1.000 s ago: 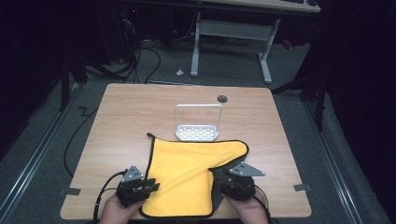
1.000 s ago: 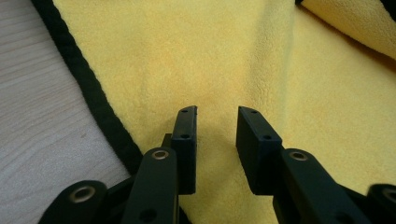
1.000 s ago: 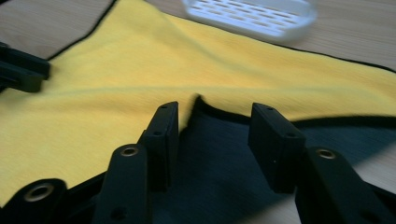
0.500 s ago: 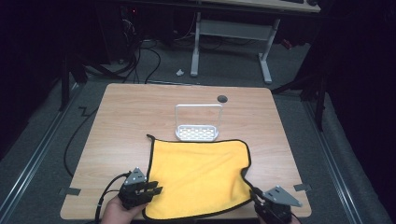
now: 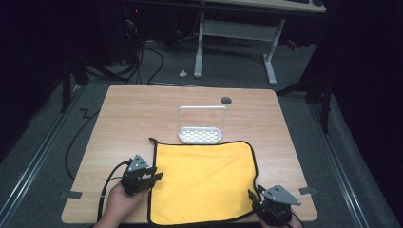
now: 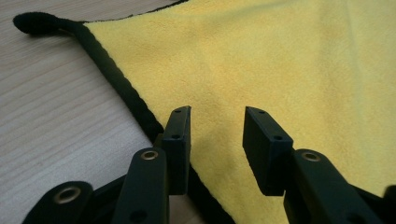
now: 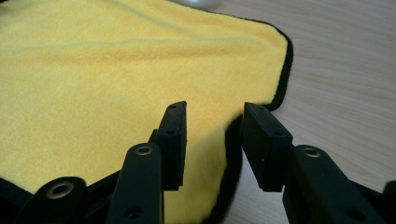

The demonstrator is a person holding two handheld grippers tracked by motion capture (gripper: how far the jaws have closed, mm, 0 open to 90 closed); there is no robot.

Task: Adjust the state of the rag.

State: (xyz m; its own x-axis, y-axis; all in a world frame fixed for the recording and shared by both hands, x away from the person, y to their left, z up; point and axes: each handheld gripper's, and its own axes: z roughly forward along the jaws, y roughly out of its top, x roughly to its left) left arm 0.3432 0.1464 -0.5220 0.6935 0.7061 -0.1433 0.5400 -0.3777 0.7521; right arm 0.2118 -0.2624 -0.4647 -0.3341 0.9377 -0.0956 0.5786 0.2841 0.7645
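at the yellow cloth's [image 5: 204,183] side edges, left gripper [image 6: 215,140] and right gripper [image 7: 212,140] stand spread, just opening, gripping nothing.

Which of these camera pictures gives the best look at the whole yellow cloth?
The high view: the yellow cloth lies spread flat on the table, its whole black-edged outline visible. The left gripper view gives a close look at one black hem and a corner; the right gripper view shows another hemmed edge with its rounded corner.
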